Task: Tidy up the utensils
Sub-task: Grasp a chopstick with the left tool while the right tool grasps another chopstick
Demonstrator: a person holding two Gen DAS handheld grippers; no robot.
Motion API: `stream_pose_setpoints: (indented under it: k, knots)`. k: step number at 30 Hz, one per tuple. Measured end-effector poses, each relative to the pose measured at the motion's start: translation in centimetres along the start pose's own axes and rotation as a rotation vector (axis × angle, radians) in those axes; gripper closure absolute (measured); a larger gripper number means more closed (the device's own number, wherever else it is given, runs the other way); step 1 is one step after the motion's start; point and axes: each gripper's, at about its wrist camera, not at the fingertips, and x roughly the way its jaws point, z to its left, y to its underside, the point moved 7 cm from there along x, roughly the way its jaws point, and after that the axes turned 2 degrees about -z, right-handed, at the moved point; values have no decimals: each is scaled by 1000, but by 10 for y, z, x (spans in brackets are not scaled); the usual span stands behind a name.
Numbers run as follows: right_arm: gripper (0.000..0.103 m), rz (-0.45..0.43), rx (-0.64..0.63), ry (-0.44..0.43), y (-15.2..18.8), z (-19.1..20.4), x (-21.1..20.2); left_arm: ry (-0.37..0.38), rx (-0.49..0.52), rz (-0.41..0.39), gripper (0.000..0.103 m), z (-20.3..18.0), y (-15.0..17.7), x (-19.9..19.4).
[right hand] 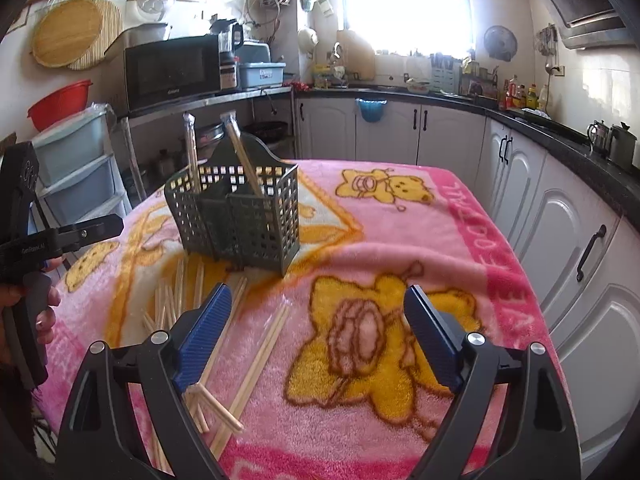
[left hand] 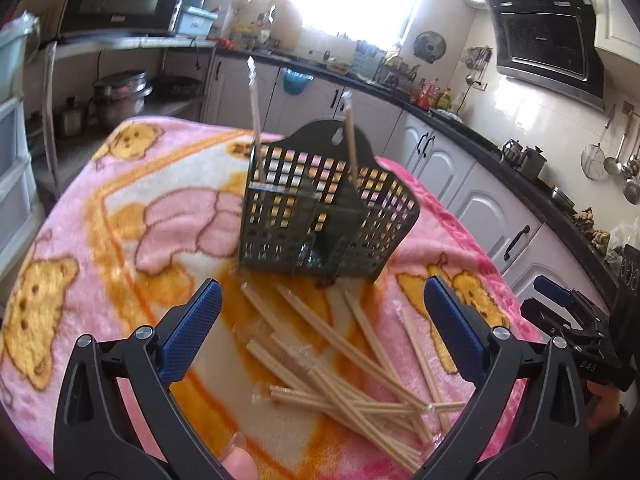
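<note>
Chopsticks (left hand: 352,364) lie scattered on our pink blanket (right hand: 400,216) before the slotted holder (left hand: 320,208), which seems to hold two pairs. Our left gripper (left hand: 320,332) and right gripper (right hand: 318,336) hover released, empty. Next we must pinch one pair.

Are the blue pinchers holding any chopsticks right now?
No. The left gripper and right gripper are both open and empty, above the loose chopsticks lying on the blanket.
</note>
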Motion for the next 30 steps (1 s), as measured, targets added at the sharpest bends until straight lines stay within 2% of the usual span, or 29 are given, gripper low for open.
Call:
stream_pose_setpoints:
  k: [6, 8, 10, 13, 16, 19, 26, 30]
  knots:
    - [18, 46, -7, -31, 13, 2, 12, 14, -23, 62, 11, 6, 24, 9]
    - [18, 63, -10, -37, 19, 2, 17, 23, -33, 82, 16, 6, 32, 13]
    - [18, 76, -4, -48, 23, 2, 21, 28, -32, 109, 26, 5, 41, 17]
    - [18, 99, 8, -67, 29, 3, 27, 43, -38, 149, 34, 2, 52, 23]
    - [18, 116, 11, -71, 33, 5, 31, 94, -85, 195, 37, 0, 63, 30]
    - [18, 137, 19, -75, 37, 4, 38, 105, -109, 228, 43, -2, 70, 36]
    - [20, 168, 27, -96, 38, 8, 58, 115, -103, 261, 54, -11, 78, 49]
    - [20, 173, 27, -106, 34, 10, 66, 86, -94, 271, 57, -12, 78, 55]
